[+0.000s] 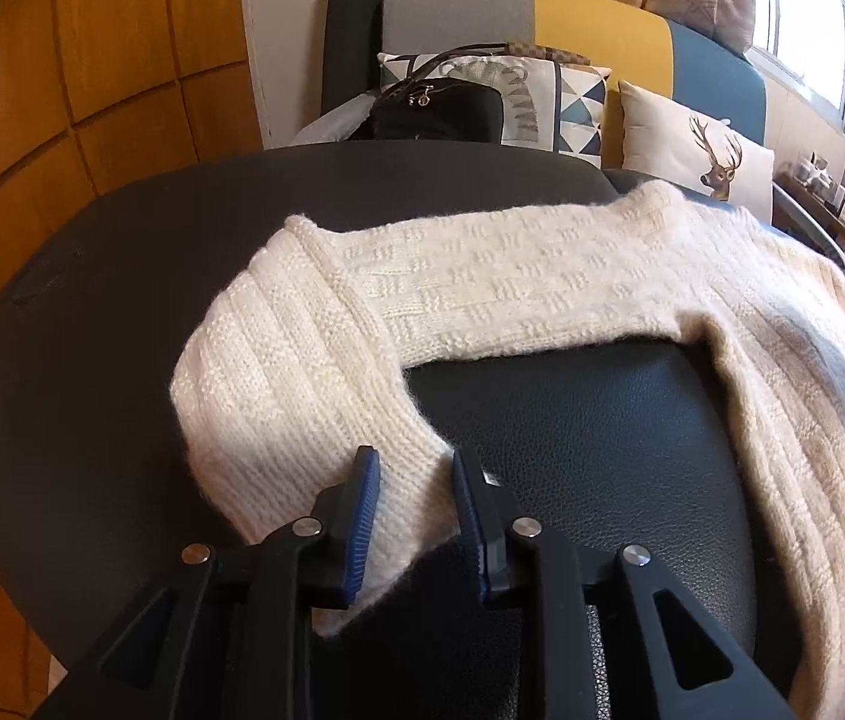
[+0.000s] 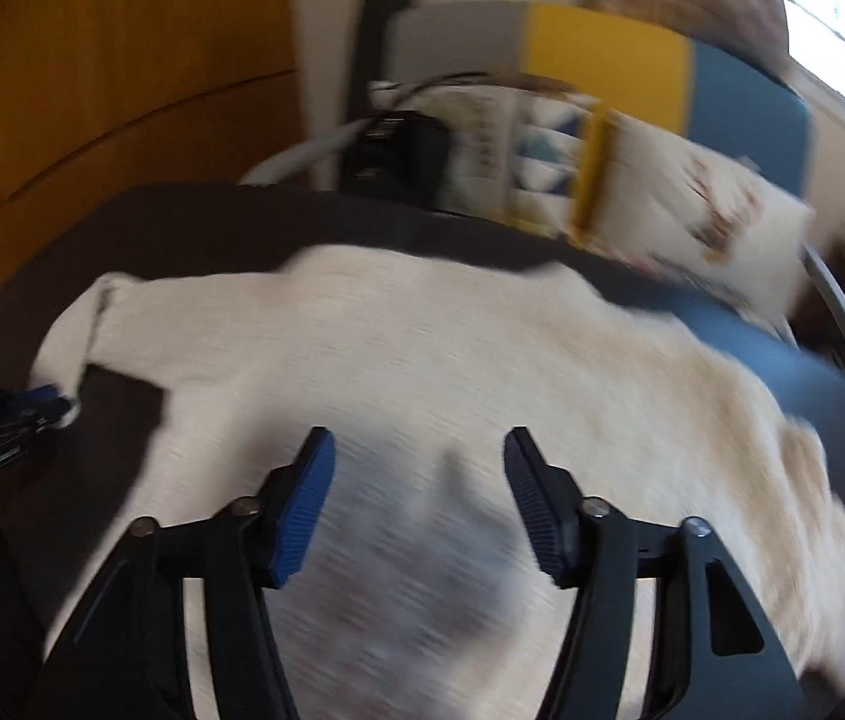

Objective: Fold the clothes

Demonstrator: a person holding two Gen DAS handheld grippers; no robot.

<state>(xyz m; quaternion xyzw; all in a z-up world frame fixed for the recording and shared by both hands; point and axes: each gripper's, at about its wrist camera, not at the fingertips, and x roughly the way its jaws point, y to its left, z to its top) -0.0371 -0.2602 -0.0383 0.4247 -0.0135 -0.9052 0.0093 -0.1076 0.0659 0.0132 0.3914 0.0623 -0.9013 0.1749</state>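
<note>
Daylight from the window, one view sharp and the other smeared

The window (image 1: 806, 6) at upper right is blown out white; light from it falls warm across the cream sweater (image 1: 482, 276), which casts soft shadows on the glossy black surface (image 1: 590, 420). The right wrist view is motion-blurred throughout. Both views bend and darken toward the edges.

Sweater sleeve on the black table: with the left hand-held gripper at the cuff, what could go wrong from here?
1. The left hand-held gripper straddles only the corner of the sleeve cuff; the fuzzy knit may slip free on lifting.
2. The sleeve is already bent at the elbow, so pulling could bunch it instead of folding flat.
3. The right hand-held gripper hovers open over the sweater body, holding nothing down, so the garment may slide across the smooth black table.
</note>
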